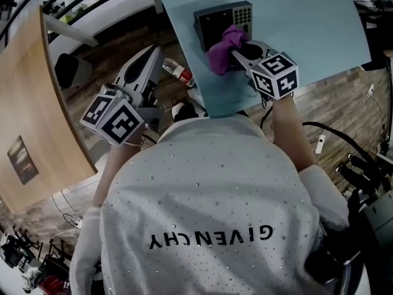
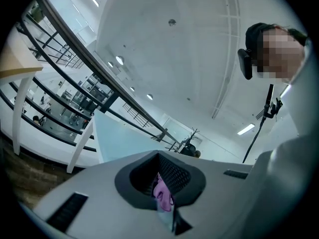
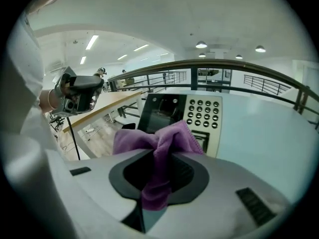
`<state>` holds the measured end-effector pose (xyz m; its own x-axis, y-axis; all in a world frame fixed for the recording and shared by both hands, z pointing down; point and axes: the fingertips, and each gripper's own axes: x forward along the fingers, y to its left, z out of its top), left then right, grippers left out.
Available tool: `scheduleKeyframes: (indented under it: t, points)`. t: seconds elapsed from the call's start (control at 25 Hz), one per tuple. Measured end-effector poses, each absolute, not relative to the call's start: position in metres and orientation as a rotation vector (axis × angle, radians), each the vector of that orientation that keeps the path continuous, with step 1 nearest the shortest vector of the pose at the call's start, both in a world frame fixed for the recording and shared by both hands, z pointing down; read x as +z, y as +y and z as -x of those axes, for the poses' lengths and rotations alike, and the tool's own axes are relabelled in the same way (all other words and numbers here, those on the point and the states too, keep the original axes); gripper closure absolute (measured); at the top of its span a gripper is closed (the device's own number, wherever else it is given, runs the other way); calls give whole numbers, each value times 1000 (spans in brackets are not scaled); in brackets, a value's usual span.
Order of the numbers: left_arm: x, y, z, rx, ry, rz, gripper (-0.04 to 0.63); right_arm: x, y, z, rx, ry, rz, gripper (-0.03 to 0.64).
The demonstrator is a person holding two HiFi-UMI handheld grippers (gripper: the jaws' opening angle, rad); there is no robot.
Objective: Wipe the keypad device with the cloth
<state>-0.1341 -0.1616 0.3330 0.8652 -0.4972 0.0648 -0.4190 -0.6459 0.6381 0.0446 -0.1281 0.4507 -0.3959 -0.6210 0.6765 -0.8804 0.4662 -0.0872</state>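
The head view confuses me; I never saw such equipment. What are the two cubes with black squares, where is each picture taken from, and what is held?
A person holds a gripper in each hand, each with two jaws; the marked cubes are parts of them. The head view comes from a camera on the person's head, looking down. The other two come from cameras on the grippers, looking along their jaws. On the pale blue table lies a keypad device. The right gripper pinches a purple cloth over it. The left gripper is beside the table, pointing upward; its jaws are together on a small pinkish bit I cannot identify.
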Motion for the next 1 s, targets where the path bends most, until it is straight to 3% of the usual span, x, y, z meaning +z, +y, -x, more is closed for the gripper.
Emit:
scheduleKeyframes:
  t: [0.64, 1.0]
  points:
    - [340, -157, 147, -150, -673, -2352, 595, 450, -139, -137, 706, -1876, -1887, 546]
    - [339, -158, 161, -189, -711, -2335, 595, 357, -180, 12, 456, -2440, -1319, 551]
